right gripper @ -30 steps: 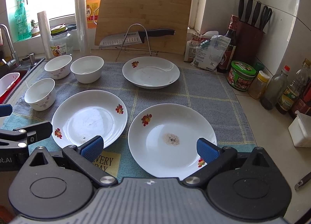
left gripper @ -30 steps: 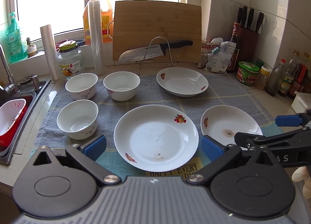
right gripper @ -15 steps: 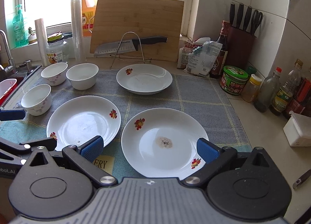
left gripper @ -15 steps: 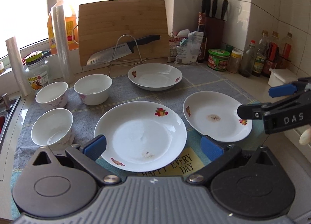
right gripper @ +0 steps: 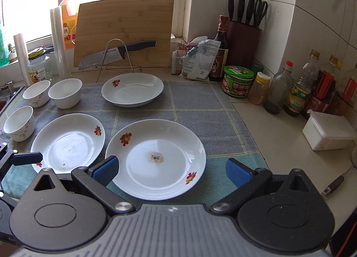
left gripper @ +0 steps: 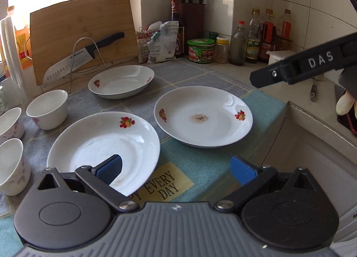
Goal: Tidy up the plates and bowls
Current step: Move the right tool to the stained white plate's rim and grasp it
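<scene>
Three white plates with fruit prints lie on a grey-blue mat [right gripper: 200, 114]: a near-left plate [left gripper: 102, 147] [right gripper: 67, 143], a stained near-right plate [left gripper: 203, 116] [right gripper: 156, 156] and a far plate [left gripper: 121, 81] [right gripper: 132, 88]. Three white bowls stand at the left [right gripper: 64, 93] [right gripper: 36, 93] [right gripper: 20, 126]. My left gripper [left gripper: 176, 170] is open and empty, its left finger over the near-left plate's front rim. My right gripper [right gripper: 171, 170] is open and empty, just above the front rim of the stained plate.
A bamboo cutting board [right gripper: 125, 34] and a knife [right gripper: 116, 52] on a wire stand are behind the mat. A knife block [right gripper: 243, 42], sauce bottles [right gripper: 301, 87], jars [right gripper: 237, 80] and a white box [right gripper: 325, 132] line the right side. The sink edge [right gripper: 9, 92] is at the far left.
The left gripper has swung right and come lower over the near-left plate. The right gripper has moved closer to the stained plate. Both stay open.
</scene>
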`<state>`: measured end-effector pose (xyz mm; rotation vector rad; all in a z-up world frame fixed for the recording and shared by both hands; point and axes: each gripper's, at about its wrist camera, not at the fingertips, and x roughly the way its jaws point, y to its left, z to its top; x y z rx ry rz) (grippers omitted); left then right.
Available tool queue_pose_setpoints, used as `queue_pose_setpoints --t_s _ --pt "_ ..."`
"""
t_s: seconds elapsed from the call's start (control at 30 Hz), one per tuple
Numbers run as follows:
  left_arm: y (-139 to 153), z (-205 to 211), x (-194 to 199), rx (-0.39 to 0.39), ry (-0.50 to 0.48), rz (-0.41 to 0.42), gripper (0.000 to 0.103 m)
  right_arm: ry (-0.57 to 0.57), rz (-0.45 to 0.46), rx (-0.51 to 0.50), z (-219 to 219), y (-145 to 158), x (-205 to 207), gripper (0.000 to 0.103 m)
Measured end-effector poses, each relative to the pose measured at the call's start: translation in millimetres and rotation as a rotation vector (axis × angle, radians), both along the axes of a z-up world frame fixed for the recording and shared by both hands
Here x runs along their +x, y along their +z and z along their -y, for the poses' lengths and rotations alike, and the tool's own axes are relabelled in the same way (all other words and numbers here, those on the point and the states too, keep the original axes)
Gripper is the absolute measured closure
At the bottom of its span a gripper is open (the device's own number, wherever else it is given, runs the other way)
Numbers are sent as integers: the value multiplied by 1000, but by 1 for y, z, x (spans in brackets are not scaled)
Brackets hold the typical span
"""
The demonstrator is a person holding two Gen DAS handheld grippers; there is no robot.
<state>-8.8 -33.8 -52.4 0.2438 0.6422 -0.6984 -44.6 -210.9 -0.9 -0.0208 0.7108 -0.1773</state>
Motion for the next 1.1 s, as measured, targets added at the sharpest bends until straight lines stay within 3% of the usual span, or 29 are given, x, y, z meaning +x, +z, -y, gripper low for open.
queue_pose_setpoints --t_s 0.23,0.7,0.87,1.1 --pt "-19 38 2 57 -49 -27 1 -11 8 10 33 -2 12 0" --pt "-50 85 24 70 56 -139 1 67 -49 46 83 -20 55 0" --pt "-56 94 30 78 91 -150 1 134 -87 83 95 -35 76 0" --pt "-60 104 35 77 140 -98 1 251 -170 134 95 -65 107 0"
